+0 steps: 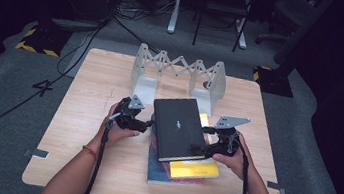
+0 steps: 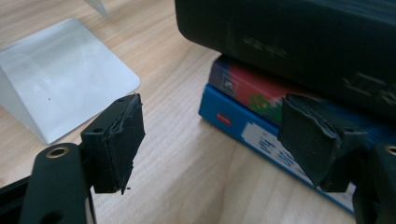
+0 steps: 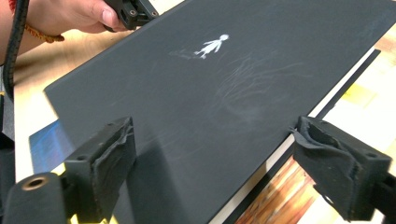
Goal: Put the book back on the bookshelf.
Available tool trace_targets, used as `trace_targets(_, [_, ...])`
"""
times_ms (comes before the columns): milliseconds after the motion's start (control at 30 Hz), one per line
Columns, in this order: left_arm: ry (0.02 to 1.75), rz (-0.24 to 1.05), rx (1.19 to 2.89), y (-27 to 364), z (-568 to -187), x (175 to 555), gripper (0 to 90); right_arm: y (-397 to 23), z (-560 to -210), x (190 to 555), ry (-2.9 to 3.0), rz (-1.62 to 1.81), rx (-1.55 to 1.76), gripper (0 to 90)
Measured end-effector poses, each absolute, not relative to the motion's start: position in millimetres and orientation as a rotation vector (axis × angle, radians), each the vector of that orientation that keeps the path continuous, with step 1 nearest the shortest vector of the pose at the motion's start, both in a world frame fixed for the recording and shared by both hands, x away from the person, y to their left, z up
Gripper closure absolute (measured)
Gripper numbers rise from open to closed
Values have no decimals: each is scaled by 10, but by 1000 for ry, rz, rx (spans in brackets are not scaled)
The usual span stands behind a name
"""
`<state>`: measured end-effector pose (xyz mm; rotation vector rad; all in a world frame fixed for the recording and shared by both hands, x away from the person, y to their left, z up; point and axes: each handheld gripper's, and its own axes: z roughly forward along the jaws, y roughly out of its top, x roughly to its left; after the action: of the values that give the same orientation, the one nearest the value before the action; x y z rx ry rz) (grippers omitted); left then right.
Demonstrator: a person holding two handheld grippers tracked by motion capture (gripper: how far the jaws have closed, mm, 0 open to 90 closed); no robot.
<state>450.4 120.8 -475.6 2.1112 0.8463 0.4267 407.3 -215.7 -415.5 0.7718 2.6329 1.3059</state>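
- High view: black book (image 1: 178, 128) sits tilted on top of a stack, over a yellow book (image 1: 196, 168) and a blue book (image 1: 160, 171), mid wooden surface (image 1: 87, 116). Left gripper (image 1: 149, 123) at the stack's left edge, right gripper (image 1: 203, 149) at its right edge. White folding rack (image 1: 178, 72) behind.
- Left gripper view: jaws apart, nothing between the pads; right-hand pad (image 2: 310, 137) just under the black book's (image 2: 289, 42) spine, beside the blue book (image 2: 261, 135). Rack base plate (image 2: 60, 74) at left.
- Right gripper view: jaws apart, straddling the black book's (image 3: 224, 84) near corner; pads not pressing on it. Cover bears a small white figure. Other hand (image 3: 74, 16) at the far edge.
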Motion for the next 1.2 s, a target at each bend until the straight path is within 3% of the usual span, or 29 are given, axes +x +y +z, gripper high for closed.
trace_targets(367, [895,472,2054,1203,-4786,4678,288,-2109,-4227,4226,2720,1346,812,57])
trace_targets(1000, [995,440,2031,1154,-4829,4968,358,-2124,-4247,4198,2690,1382,773,60])
trace_targets(1133, [920,413,2028,1133,-4838,4950,529,-2133,-4250,4189,2677,1397,743,60])
trace_targets(1200, [869,403,2017,1122,-4835,4922,663,-2136,-4248,4180,2668,1402,725,61])
